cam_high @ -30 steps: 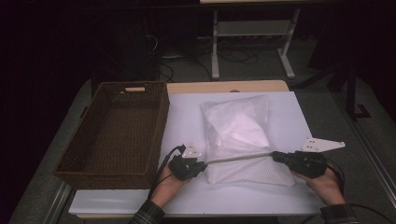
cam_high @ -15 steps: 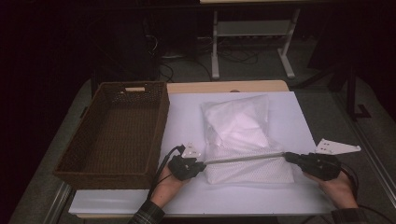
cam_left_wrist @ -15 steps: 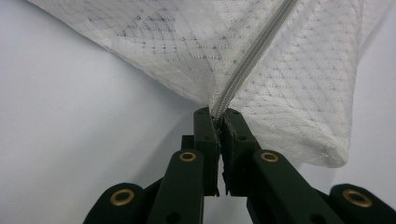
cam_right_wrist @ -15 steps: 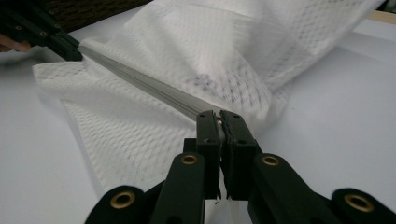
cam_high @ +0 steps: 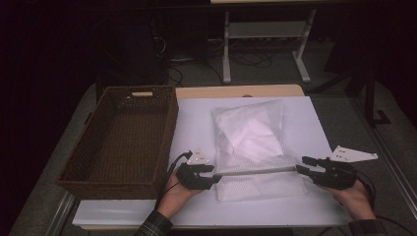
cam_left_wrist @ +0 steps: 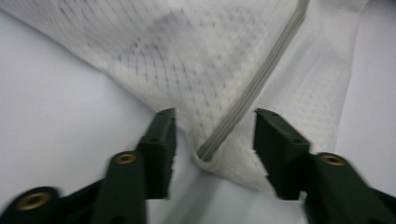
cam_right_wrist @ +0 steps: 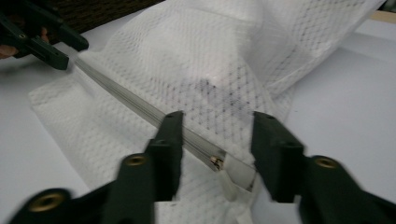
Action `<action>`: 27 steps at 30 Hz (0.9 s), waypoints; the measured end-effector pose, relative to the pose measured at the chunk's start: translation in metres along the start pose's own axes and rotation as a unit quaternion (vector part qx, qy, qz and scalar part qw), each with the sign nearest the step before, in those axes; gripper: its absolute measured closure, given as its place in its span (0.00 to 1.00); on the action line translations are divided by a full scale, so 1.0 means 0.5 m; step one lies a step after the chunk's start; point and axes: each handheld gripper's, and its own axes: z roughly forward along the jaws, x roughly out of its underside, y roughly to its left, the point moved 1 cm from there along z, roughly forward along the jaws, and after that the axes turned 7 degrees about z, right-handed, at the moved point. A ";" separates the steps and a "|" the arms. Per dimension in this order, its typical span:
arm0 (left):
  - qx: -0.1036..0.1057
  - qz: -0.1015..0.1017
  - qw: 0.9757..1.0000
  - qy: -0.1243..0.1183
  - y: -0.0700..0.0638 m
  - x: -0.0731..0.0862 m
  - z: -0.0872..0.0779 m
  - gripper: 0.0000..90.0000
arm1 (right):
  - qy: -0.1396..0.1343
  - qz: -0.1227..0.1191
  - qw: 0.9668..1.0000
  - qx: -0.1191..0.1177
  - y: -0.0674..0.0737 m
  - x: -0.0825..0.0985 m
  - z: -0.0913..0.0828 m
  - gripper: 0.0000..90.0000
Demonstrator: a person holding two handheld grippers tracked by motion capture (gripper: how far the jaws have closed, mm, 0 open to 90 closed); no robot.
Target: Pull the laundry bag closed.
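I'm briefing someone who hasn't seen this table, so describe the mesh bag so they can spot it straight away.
On the white table sheet, right of the brown wicker basket, lies the white mesh bag, with folded white cloth inside. A grey zipper strip crosses its near end; nothing else there is netted.

Your high view looks forward and down across the table (cam_high: 196,123); both gripper views sit close, seemingly low, sharing the mesh bag (cam_high: 255,147) mid-frame.

White mesh cloth bag (cam_high: 255,147), woven wicker basket (cam_high: 120,140)
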 end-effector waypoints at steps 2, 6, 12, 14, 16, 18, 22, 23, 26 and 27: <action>0.003 0.002 1.000 -0.010 -0.001 -0.002 -0.004 0.39 | 0.001 -0.003 1.000 -0.003 0.009 0.000 0.008 0.36; 0.005 0.009 1.000 -0.027 -0.007 -0.003 -0.012 0.24 | -0.014 -0.006 1.000 0.009 0.021 -0.002 0.016 0.20; -0.007 0.022 0.999 -0.049 -0.020 -0.004 -0.028 0.15 | -0.033 -0.002 0.999 0.023 0.028 0.004 0.007 0.14; -0.009 0.024 0.998 -0.060 -0.024 -0.004 -0.035 0.14 | -0.042 -0.001 0.999 0.026 0.030 0.007 0.001 0.14; -0.009 0.022 0.998 -0.065 -0.027 -0.001 -0.040 0.14 | -0.045 0.001 0.999 0.025 0.032 0.011 -0.006 0.14; -0.009 0.022 0.998 -0.061 -0.030 0.007 -0.042 0.14 | -0.044 0.001 0.999 0.028 0.033 0.017 -0.011 0.14; -0.008 0.022 0.999 -0.048 -0.036 0.020 -0.046 0.14 | -0.038 0.002 0.999 0.031 0.034 0.030 -0.019 0.14; -0.011 0.024 0.999 -0.046 -0.038 0.022 -0.048 0.14 | -0.037 0.002 0.999 0.031 0.034 0.033 -0.021 0.14; -0.012 0.024 0.999 -0.042 -0.042 0.028 -0.055 0.14 | -0.034 0.001 0.999 0.034 0.035 0.041 -0.027 0.14; -0.012 0.023 0.999 -0.043 -0.042 0.030 -0.056 0.14 | -0.033 0.001 0.999 0.034 0.035 0.043 -0.028 0.14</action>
